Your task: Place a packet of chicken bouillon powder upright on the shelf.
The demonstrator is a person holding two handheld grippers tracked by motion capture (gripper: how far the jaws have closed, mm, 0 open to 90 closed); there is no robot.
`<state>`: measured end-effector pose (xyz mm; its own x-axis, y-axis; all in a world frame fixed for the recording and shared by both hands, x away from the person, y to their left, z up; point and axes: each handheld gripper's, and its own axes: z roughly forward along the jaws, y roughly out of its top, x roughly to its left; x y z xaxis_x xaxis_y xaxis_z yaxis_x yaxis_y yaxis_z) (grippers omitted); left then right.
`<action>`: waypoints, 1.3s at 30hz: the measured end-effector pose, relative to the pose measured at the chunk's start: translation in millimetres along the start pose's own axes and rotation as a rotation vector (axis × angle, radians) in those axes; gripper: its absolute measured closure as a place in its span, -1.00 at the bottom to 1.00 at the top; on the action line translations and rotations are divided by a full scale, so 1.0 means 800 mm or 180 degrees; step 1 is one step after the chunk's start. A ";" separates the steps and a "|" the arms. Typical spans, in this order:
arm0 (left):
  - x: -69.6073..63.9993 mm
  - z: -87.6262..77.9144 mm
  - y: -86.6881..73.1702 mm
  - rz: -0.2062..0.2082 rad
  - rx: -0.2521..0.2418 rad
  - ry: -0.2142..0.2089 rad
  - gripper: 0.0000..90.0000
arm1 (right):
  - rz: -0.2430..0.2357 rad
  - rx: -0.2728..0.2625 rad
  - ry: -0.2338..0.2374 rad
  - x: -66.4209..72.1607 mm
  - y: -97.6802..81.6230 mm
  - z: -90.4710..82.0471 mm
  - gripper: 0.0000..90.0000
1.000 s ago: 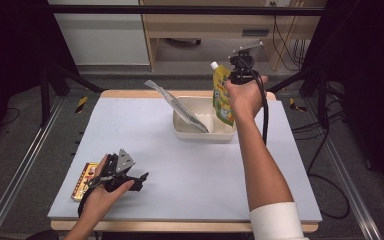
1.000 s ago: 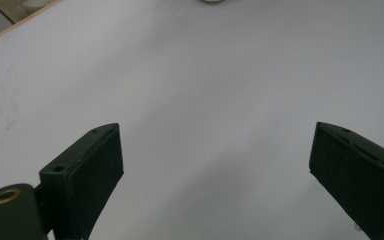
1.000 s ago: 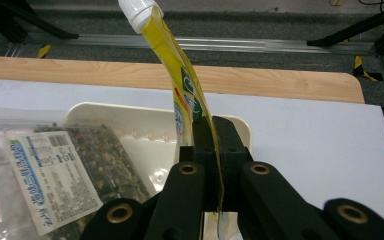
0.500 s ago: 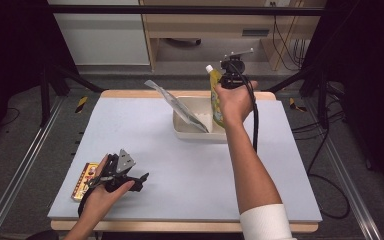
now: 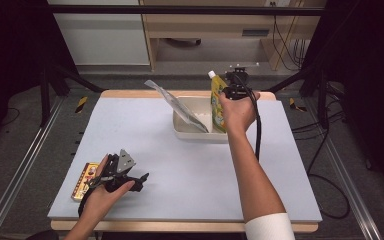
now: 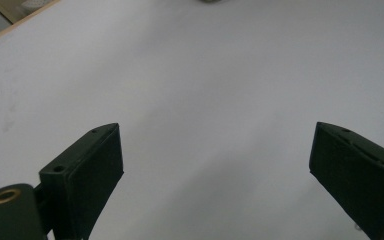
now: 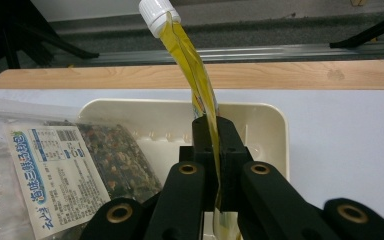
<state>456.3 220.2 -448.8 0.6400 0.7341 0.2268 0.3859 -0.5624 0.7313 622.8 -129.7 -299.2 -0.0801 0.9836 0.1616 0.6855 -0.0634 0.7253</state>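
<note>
Surface (image 5: pixel 180 150): pale, with cream tray (image 5: pixel 195 134) at far edge. Tray: clear packet (image 7: pixel 55 170) leaning inside. Yellow spouted pouch (image 5: pixel 217 102): upright over tray, clamped edge-on in right gripper (image 7: pixel 214 165) jaws. Left gripper (image 6: pixel 215 165): near front-left corner, jaws wide apart, nothing between.

a lab or test bench rather than a home. a pale work board (image 5: pixel 190 165) on a wooden table sits inside a frame of aluminium rails (image 5: pixel 15 170), with black stands (image 5: pixel 50 75) and dark curtains at both sides. beyond the right gripper (image 5: pixel 236 90), loose cables (image 5: pixel 282 40) hang by a plain wooden shelf unit (image 5: pixel 205 25), and more trail over the grey floor beside it.
</note>
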 end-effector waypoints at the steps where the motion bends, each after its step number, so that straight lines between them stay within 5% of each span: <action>1: 0.000 0.000 0.000 0.0001 -0.0002 0.0002 -0.84 | 0.0002 -0.0020 0.0010 -0.001 -0.002 0.000 1.00; 17: 0.000 -0.001 0.000 0.0032 0.0020 0.0014 -0.85 | -0.0160 -0.0080 0.0087 -0.015 -0.029 -0.006 0.99; 24: 0.001 -0.001 0.000 0.0030 0.0029 0.0016 -0.85 | -0.0203 -0.0156 0.0201 -0.020 -0.038 -0.006 0.73; 29: 0.001 -0.001 0.000 0.0061 0.0011 0.0033 -0.85 | -0.0382 -0.0328 0.0364 -0.020 -0.046 -0.012 0.48; 39: 0.001 0.000 0.000 0.0074 0.0014 0.0035 -0.85 | -0.0634 -0.0598 0.0394 -0.021 -0.074 -0.037 0.37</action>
<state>456.9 220.9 -448.2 0.6414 0.7251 0.2507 0.3740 -0.5808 0.7230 562.1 -147.7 -325.4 -0.2952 0.9524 0.0757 0.5025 0.0874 0.8601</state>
